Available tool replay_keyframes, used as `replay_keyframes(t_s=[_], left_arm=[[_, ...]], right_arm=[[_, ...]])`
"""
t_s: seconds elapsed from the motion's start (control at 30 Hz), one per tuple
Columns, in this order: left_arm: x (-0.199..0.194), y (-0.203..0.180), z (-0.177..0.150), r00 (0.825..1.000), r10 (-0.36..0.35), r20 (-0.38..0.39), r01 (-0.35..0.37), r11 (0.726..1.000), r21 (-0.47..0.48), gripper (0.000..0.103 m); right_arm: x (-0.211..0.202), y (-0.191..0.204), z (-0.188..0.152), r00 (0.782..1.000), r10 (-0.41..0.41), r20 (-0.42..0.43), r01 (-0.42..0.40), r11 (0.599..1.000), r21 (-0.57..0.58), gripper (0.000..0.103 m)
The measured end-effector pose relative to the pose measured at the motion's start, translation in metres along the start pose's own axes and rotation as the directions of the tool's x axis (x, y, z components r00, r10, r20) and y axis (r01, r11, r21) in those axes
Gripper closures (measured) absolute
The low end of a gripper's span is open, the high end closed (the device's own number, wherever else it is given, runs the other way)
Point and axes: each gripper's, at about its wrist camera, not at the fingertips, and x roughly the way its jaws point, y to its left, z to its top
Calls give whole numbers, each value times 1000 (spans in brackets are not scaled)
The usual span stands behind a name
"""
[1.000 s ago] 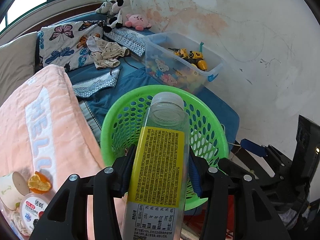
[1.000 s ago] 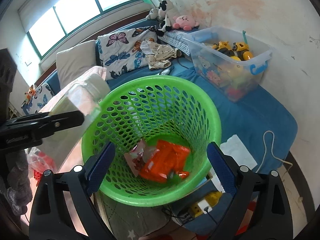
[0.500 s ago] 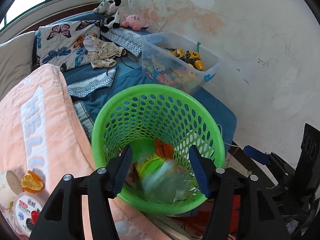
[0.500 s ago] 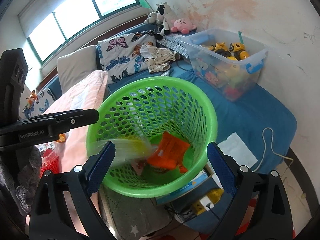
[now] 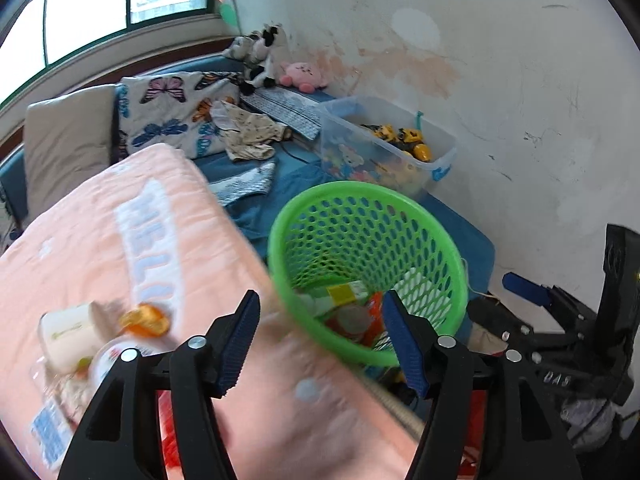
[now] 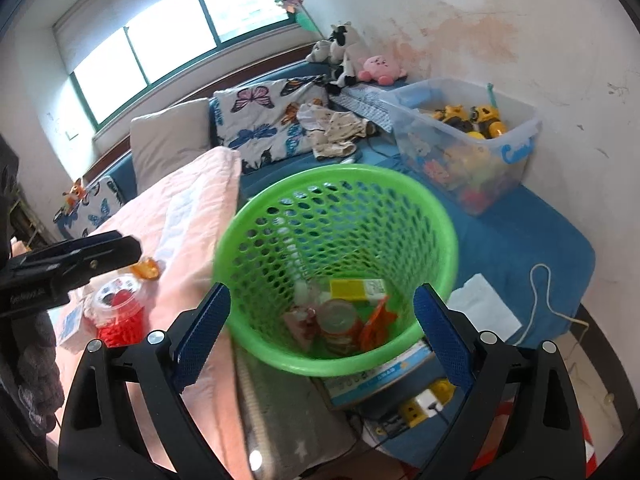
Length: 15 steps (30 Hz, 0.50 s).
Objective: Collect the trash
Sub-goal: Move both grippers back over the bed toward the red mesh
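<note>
In the left wrist view the left gripper [image 5: 320, 338] is holding its fingers spread and empty, since the bottle [image 5: 346, 294] it was pinching a second ago is now lying in the green basket [image 5: 460, 280] just past them, and in the right wrist view the right gripper [image 6: 320, 330] is waiting spread wide with the bottle [image 6: 356, 290] between its tips.

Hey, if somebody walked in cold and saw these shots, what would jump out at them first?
The bright green basket at centre, with a yellow-labelled bottle and orange wrappers lying in its bottom. Left of it, more trash sits on the pink blanket: a white cup and orange peel. Behind, a clear toy bin stands by the stained wall.
</note>
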Motion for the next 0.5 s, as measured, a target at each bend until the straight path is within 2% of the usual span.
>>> replay_keyframes(t_s=[0.17,0.5], left_arm=[[-21,27,-24,999,41,4,-41,998,-42,41],[-56,103,-71,990,144,-15,-144,977,-157,39]], right_arm=[[-2,27,-4,1000,25,-14,-25,998,-55,11],[11,87,-10,987,137,-79,-147,980,-135,10]])
